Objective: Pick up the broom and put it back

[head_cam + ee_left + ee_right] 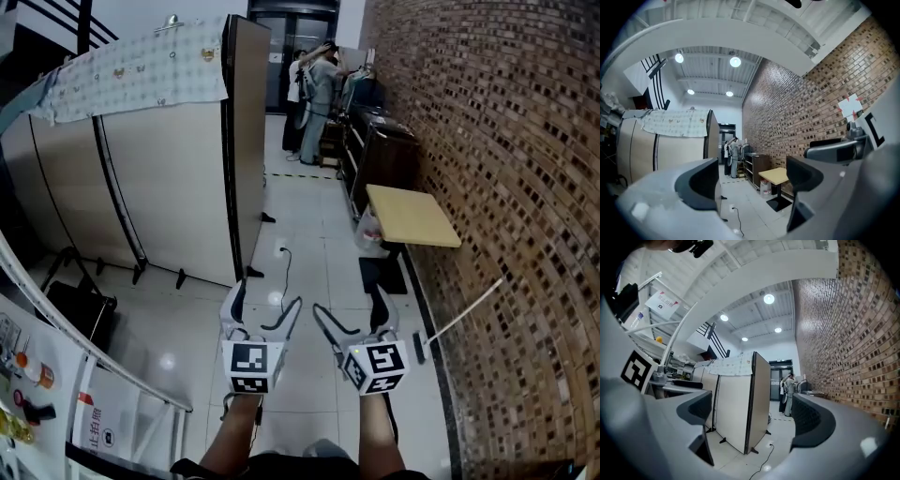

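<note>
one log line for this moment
phase: before pickup | left gripper: open, empty | right gripper: open, empty | broom: leaning on brick wall, untouched

the broom (459, 314) has a long, thin, pale handle and a small dark head. it stands tilted, with the head down on the light tiled floor (309, 244) at the foot of the brick wall (525, 187). the handle slants up to the right, and its top end rests against the bricks.
</note>
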A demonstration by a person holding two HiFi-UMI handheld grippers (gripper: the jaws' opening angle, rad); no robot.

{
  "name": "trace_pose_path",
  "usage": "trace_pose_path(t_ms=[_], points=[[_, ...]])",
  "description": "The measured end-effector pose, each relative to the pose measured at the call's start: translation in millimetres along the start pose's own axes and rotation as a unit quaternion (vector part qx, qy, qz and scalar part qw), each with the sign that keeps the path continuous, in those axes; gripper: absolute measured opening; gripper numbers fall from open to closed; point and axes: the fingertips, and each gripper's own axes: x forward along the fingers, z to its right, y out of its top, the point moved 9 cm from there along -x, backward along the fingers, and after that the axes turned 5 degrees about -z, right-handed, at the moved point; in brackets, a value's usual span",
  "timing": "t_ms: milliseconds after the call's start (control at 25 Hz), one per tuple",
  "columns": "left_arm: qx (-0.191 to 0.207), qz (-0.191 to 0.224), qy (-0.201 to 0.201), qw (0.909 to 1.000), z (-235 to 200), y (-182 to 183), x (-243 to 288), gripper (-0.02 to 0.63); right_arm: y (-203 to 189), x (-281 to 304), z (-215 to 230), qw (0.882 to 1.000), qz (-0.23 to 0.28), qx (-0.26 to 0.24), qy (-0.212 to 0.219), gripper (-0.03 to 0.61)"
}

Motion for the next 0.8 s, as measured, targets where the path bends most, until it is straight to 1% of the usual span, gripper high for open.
trace_pose_path(t_ms=[160,240,360,480,640,720,800], points=[[-0.014,-0.003,0.007,0.9999,-12,-6,36,0.459,-4,32,23,1.0,-0.004,0.001,-0.001,0.54],[-0.008,-0.001,0.008,0.9999,-17,-6,62,0.459,0,54,38,1.0,0.0,-0.008,0.002,0.54],[0.004,0.0,0.01,0.9999,-25,-2,109,0.459,13,88,60,0.999,0.016,-0.035,0.009,0.538],[0.007,0.015,0.019,0.9997,-22,10,160,0.459,25,121,101,0.998,0.037,-0.048,0.01,0.538],[0.017,0.033,0.028,0.9989,-17,30,226,0.459,26,167,162,0.998,0.04,-0.033,0.019,0.538],[0.021,0.034,0.029,0.9988,-15,32,259,0.459,21,188,189,0.999,0.037,-0.031,0.021,0.534],[0.017,0.029,0.032,0.9989,-15,27,290,0.459,14,207,213,0.999,0.032,-0.029,0.023,0.528]])
